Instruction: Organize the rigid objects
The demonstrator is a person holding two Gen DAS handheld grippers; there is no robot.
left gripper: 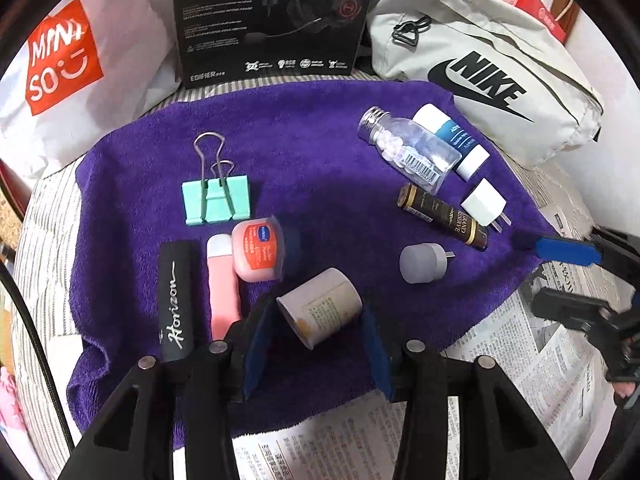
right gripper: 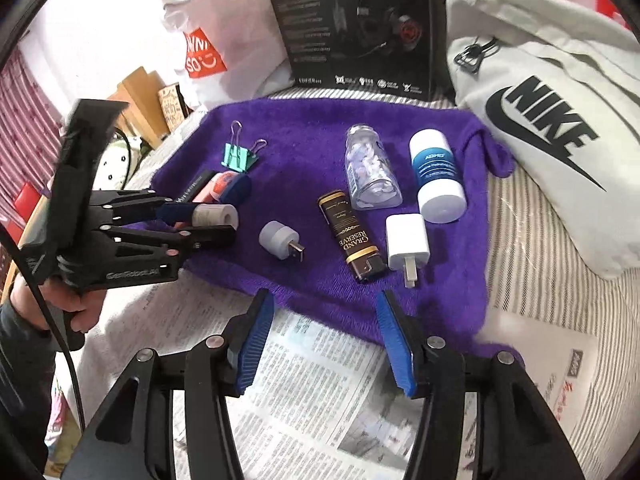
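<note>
A purple towel (left gripper: 304,128) holds small objects. My left gripper (left gripper: 316,344) is open around a lying cream jar (left gripper: 320,312), pads apart from its sides; the jar also shows in the right wrist view (right gripper: 214,215). To its left lie a black Horizon tube (left gripper: 176,300), a pink tube (left gripper: 222,280), a pink Vaseline jar (left gripper: 258,254) and a green binder clip (left gripper: 216,200). To the right lie a grey USB plug (left gripper: 424,268), a brown lighter (right gripper: 352,236), a white charger (right gripper: 406,242), a pill bottle (right gripper: 370,170) and a white-blue bottle (right gripper: 436,176). My right gripper (right gripper: 326,340) is open and empty above the towel's front edge.
A black headphone box (left gripper: 272,20) stands at the back, a white Miniso bag (left gripper: 64,60) at back left, a grey Nike bag (left gripper: 488,72) at back right. Newspaper (right gripper: 312,392) covers the striped surface in front of the towel.
</note>
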